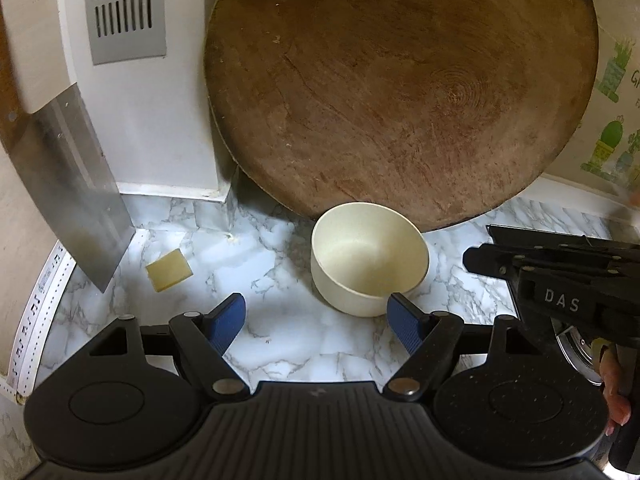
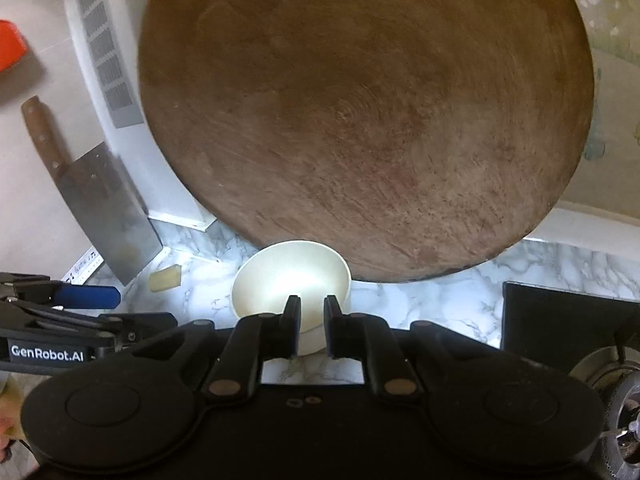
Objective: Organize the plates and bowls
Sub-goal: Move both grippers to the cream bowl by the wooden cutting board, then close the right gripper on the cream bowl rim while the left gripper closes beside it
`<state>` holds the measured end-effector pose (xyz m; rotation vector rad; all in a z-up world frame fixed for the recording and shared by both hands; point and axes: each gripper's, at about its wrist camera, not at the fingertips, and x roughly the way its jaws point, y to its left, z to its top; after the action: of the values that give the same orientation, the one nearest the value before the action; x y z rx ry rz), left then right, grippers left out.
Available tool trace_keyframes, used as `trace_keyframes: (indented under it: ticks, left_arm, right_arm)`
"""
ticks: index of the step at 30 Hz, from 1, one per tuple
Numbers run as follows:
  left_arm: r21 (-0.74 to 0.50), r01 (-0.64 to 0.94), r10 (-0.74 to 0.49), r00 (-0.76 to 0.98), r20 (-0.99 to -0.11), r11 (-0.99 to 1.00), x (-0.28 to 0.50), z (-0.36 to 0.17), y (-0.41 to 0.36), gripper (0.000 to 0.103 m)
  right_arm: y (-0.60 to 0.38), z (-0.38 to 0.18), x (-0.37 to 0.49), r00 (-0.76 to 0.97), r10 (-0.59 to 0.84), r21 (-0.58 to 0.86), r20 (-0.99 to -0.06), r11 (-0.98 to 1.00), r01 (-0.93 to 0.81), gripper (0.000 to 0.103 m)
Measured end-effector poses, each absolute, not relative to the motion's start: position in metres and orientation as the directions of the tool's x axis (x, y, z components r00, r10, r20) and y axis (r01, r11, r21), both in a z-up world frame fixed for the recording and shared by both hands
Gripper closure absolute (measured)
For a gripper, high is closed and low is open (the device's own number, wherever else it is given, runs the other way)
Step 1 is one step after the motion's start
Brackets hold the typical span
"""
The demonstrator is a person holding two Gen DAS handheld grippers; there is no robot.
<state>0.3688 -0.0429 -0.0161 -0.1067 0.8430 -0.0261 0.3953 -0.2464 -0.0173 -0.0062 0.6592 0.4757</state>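
Both wrist views tilt down, close, sharing the bowl (image 1: pixel 368 258), right view perhaps nearer

A large round wooden chopping board (image 1: pixel 400 92) stands on edge on the marble-patterned surface (image 1: pixel 280 340), leaning against the wall. To its left a cleaver (image 2: pixel 108 196) hangs near a grey vent grille (image 1: pixel 125 8). A small pale yellow block (image 1: pixel 169 271) lies below the blade.
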Motion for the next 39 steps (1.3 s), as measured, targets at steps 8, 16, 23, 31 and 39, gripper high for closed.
trace_keyframes:
  ticks: [8,16,23,31,39]
  left_arm:
    - [-0.096,0.0,-0.072,0.665,-0.744,0.995,0.389,-0.024,-0.048,0.025]
    - [-0.112,-0.035,-0.062,0.653,-0.755,0.993,0.401,-0.027,-0.038,0.025]
    - [-0.108,-0.034,-0.059,0.658,-0.751,0.994,0.402,-0.025,-0.035,0.025]
    - [-0.115,-0.03,-0.066,0.665,-0.744,0.993,0.401,-0.025,-0.033,0.025]
    - [-0.116,-0.033,-0.064,0.666,-0.743,0.993,0.397,-0.024,-0.03,0.025]
  right_arm:
    - [-0.239,-0.025,0.403,0.703,0.429,0.111,-0.567,0.886,-0.451,0.092]
    - [-0.241,-0.026,0.411,0.728,0.464,0.097,-0.506,0.868,-0.486,0.091]
    - [-0.251,-0.022,0.413,0.743,0.49,0.135,-0.456,0.863,-0.487,0.091]
    - [-0.238,-0.017,0.398,0.745,0.485,0.061,-0.458,0.853,-0.518,0.091]
    - [-0.232,-0.019,0.389,0.751,0.465,0.043,-0.469,0.861,-0.507,0.092]
